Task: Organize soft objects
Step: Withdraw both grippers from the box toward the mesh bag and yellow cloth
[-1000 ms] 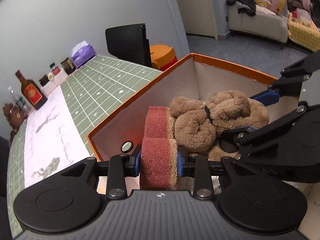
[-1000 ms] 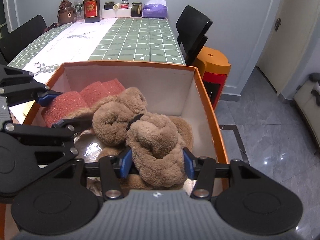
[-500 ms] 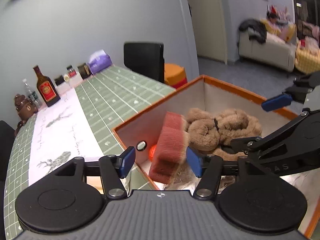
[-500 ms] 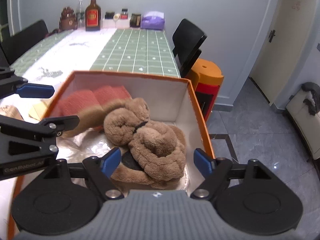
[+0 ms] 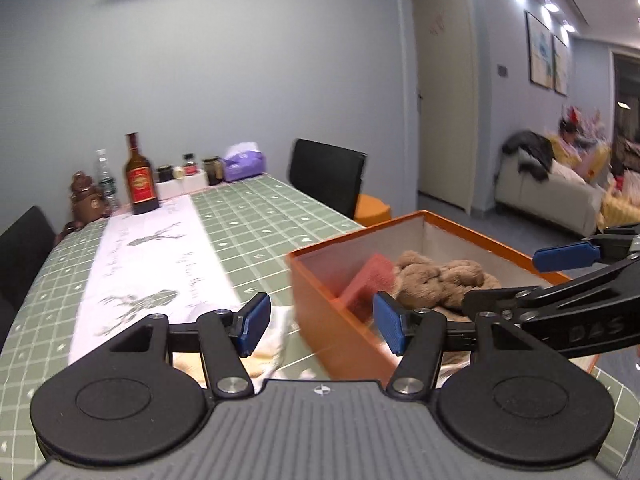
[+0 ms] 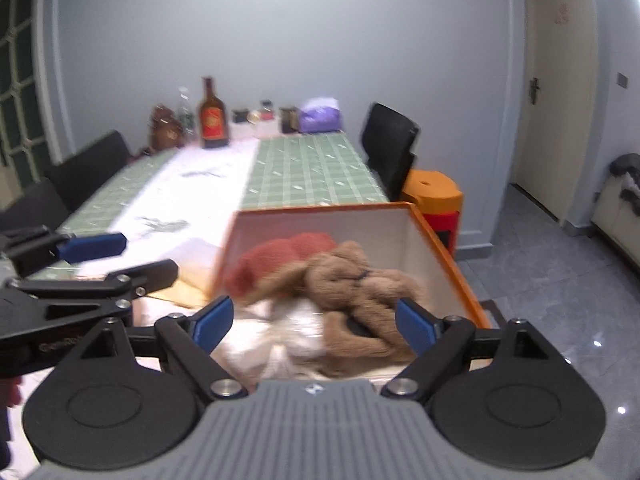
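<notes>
While left wrist view shows orange cardboard box [image 5: 352, 332] outer wall, right wrist view shows white crumpled lining [image 6: 296, 336] inside. Red sponge blocks [image 5: 370, 280], brown plush toy [image 6: 360, 288] in box, frame centre. Left hand-held gripper [image 5: 320, 324], right hand-held gripper [image 6: 312, 320] both wide, empty. Brown liquor bottle [image 5: 139, 176] upper left on green checked tabletop [image 5: 256, 220].

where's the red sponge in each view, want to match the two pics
Left wrist view: the red sponge is right of centre, leaning at the near-left end of the orange box, left of the brown plush.
Right wrist view: the red sponge is centre-left, inside the orange box, left of the brown plush.
Shared landmark: the red-labelled bottle at the table's far end.
</notes>
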### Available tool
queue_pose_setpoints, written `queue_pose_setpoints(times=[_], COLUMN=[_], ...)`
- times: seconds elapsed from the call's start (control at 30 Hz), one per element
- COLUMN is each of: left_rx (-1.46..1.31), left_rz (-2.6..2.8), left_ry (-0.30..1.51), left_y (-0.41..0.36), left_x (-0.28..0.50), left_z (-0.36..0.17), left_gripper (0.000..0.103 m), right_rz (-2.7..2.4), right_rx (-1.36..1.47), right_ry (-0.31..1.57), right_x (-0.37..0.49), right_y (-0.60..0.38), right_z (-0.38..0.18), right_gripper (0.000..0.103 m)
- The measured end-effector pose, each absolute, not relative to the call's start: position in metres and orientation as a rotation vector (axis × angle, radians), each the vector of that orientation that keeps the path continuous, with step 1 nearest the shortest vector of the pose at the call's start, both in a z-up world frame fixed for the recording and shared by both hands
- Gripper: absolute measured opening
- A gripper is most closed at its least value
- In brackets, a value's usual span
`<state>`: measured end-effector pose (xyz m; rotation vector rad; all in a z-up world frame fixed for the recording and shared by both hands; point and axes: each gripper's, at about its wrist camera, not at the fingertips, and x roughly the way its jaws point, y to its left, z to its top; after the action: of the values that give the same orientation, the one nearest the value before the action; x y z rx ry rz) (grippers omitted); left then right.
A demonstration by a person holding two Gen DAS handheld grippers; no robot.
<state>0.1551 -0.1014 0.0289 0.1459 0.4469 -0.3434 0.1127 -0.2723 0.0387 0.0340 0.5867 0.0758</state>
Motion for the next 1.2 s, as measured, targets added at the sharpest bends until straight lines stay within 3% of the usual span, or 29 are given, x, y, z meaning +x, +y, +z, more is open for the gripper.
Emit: queue_pose_setpoints(times=[0.3, 0.7, 1.2], left_rx=[0.05, -0.034, -0.132], left_rz=[-0.232, -0.152, -0.105], left_ry=[0.483, 0.6, 0.568], left_y=[-0.035, 0.015, 0.05], left_x=[0.124, 0.105, 0.134], left_z=[0.013, -0.017, 0.01], left_gripper=[0.07, 0.07, 0.07], right_rz=[0.227, 0.31, 0.327], right_rx=[0.062, 0.008, -0.081], right_ry=[0.529, 0.623, 0.694], right_x=[0.081, 0.082, 0.134], right_y=[-0.214, -0.155, -0.131], right_z=[0.035, -0.001, 0.013], right_gripper=[0.087, 0.087, 0.087])
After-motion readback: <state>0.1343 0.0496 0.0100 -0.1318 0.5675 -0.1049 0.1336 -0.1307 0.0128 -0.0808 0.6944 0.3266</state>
